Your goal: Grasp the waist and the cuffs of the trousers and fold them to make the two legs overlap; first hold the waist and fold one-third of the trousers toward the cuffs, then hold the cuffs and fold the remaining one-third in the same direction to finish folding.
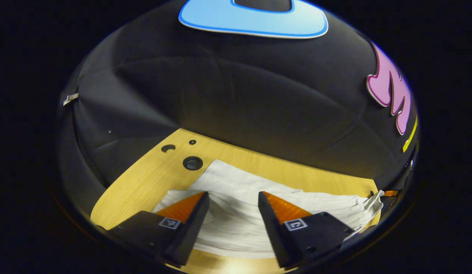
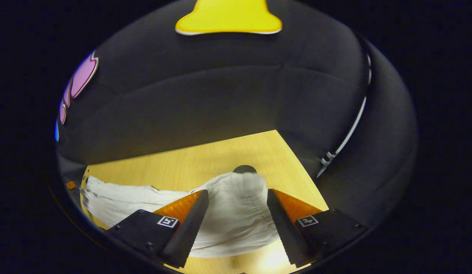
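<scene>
This is looking like a recording booth set up for handling trials rather than a lived-in room. Black cloth (image 1: 236,99) is hanging as a wall across the upper part of both views, creased and seamed, meeting at a corner at the left of the left gripper view, where a small metal clip (image 1: 71,99) is pinning it. A pale wood-grain bench (image 2: 205,156) is filling the lower middle, with round cable holes (image 1: 192,163) cut into it near its far edge. In the right gripper view a light strap (image 2: 348,135) is running down the cloth at the right. Light is glaring on the bench at the bottom.
</scene>
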`<state>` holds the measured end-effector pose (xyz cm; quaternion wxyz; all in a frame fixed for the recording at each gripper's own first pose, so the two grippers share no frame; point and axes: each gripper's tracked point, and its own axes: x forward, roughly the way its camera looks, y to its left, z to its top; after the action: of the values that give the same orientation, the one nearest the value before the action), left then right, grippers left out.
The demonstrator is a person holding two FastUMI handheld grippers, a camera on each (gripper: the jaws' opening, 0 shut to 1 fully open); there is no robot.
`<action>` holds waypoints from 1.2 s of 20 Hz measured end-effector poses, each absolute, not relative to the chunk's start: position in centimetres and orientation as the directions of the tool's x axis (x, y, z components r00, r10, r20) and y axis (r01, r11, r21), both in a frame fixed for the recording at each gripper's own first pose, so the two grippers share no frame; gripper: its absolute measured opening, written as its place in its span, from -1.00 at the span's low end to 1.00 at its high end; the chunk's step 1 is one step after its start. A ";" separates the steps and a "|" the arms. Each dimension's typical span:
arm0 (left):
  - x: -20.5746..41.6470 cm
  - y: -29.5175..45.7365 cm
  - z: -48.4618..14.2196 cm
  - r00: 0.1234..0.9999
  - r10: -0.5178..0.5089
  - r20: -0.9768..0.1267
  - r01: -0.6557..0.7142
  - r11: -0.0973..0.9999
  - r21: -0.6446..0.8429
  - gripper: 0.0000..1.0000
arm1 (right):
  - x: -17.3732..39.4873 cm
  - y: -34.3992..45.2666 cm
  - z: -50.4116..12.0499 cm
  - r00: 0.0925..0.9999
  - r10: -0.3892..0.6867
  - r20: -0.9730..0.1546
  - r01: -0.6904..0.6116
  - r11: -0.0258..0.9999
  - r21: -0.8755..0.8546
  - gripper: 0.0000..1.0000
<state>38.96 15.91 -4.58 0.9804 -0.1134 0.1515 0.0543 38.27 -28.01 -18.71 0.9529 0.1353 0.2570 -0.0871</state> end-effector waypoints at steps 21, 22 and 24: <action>25.7 8.9 1.4 0.963 0.161 -0.217 -0.220 0.934 -0.283 0.92 | 33.3 -35.0 -24.8 0.785 -0.236 -0.574 0.454 0.848 0.273 0.97; 25.6 8.8 1.3 0.963 0.165 -0.214 -0.222 0.934 -0.280 0.92 | 33.3 -35.2 -24.7 0.782 -0.248 -0.572 0.460 0.849 0.261 0.94; 25.5 8.2 0.9 0.965 0.154 -0.213 -0.213 0.934 -0.288 0.93 | 33.2 -34.8 -24.7 0.775 -0.264 -0.574 0.466 0.852 0.238 0.77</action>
<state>25.48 8.22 0.90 0.9787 -0.1563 0.0940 0.0938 33.20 -34.77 -24.73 0.9234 0.1868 0.2708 -0.1975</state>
